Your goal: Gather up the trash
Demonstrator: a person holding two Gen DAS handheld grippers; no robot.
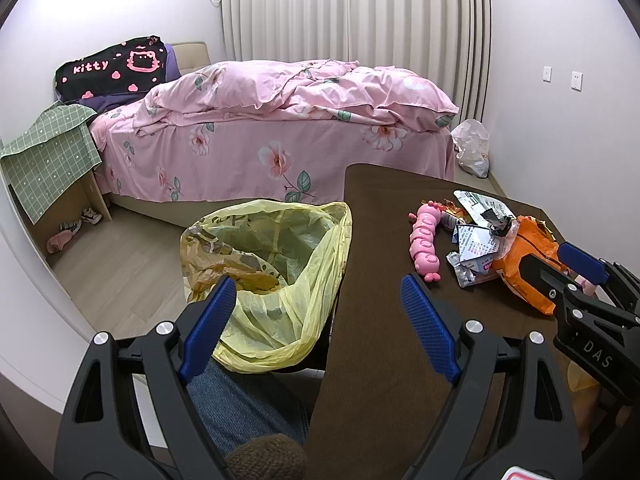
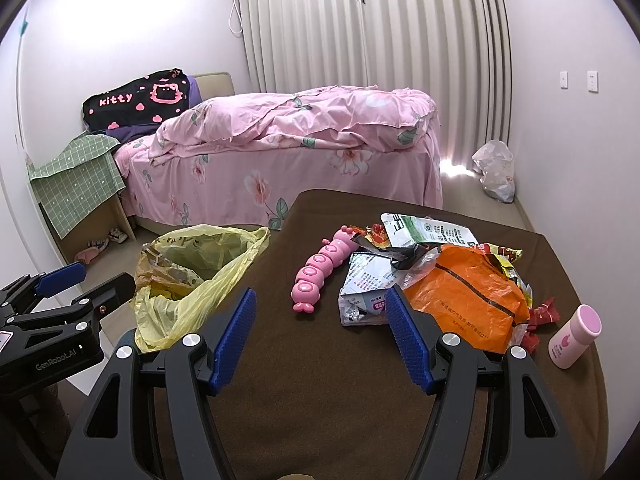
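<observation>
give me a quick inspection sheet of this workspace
surface: brown cloth-covered table, near half bare
job's things: wrappers piled at the far right, orange bag on top; yellow trash bag open beside the table's left edge
clutter: pink caterpillar toy and pink bottle, upright
grippers: left hand-held gripper open, above the bag and table edge; right hand-held gripper open, near the wrappers; both hold nothing
cables: white cord on the far wall
surroundings: pink bed, curtains, white bag on the floor
</observation>
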